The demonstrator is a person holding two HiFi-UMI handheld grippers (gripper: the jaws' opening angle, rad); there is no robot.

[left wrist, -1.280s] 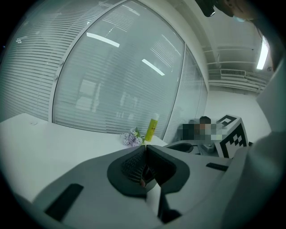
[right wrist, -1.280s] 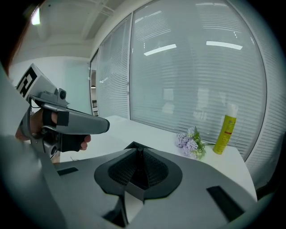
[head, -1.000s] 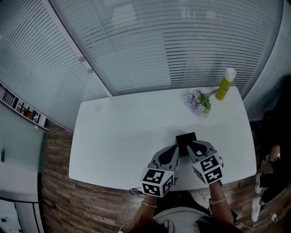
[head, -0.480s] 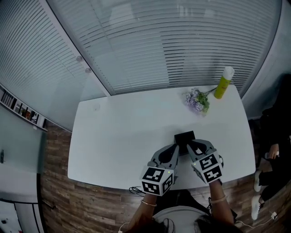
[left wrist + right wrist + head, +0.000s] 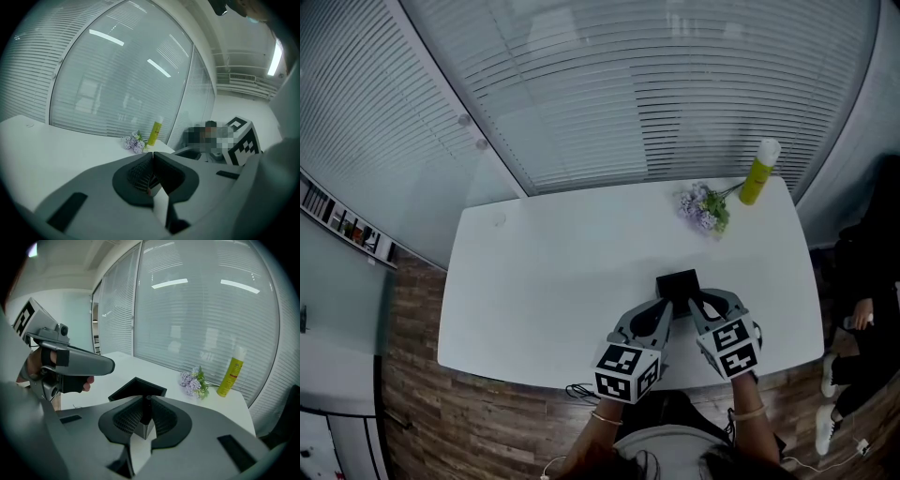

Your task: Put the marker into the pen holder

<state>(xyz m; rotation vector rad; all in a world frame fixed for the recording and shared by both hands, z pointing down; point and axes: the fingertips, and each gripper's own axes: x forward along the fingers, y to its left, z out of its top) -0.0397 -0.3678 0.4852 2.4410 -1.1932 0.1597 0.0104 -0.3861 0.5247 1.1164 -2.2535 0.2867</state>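
Observation:
A black square pen holder [image 5: 677,281] stands on the white table [image 5: 553,281] near its front edge. In the right gripper view the pen holder [image 5: 136,389] sits just beyond and below my right gripper [image 5: 146,401], which is shut on a thin dark marker [image 5: 146,411] held upright. From the head view the right gripper [image 5: 701,302] reaches the holder's near right corner; the marker is hidden there. My left gripper [image 5: 664,309] hovers at the holder's near left side, its jaws shut with nothing seen between them in the left gripper view [image 5: 153,161].
A yellow bottle [image 5: 759,173] and a bunch of purple flowers [image 5: 701,208] stand at the table's far right corner. A glass wall with blinds runs behind the table. A person sits off the table's right end [image 5: 862,309].
Both grippers have edged slightly forward toward the pen holder. Their jaws stay shut.

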